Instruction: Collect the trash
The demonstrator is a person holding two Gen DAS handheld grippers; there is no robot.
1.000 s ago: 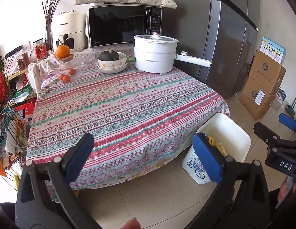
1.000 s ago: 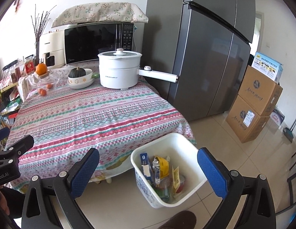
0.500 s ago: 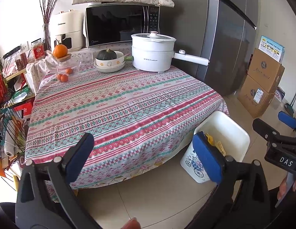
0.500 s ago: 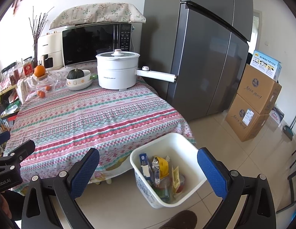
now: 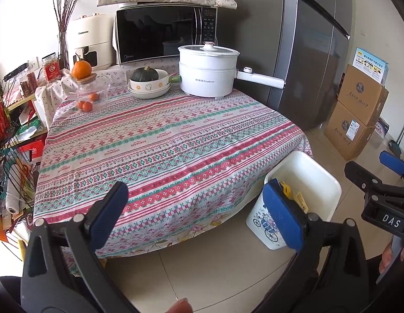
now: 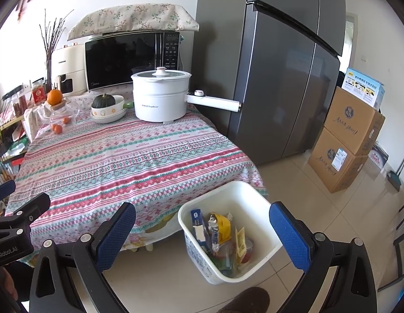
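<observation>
Patterned tablecloth [image 5: 162, 143] beyond both wide-spread, empty tongs [image 5: 196, 216] [image 6: 202, 232], trash-filled white bin [image 6: 264, 242] beside its edge.

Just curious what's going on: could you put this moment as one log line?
left claw: open, empty | right claw: open, empty | bin: on floor beside table, wrappers inside | tabletop: no loose trash seen

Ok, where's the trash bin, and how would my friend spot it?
Find the table with the striped tablecloth. On the floor at its near corner stands a white trash bin, with blue drawings on its side and wrappers inside. The cardboard boxes nearby are brown and closed.
</observation>
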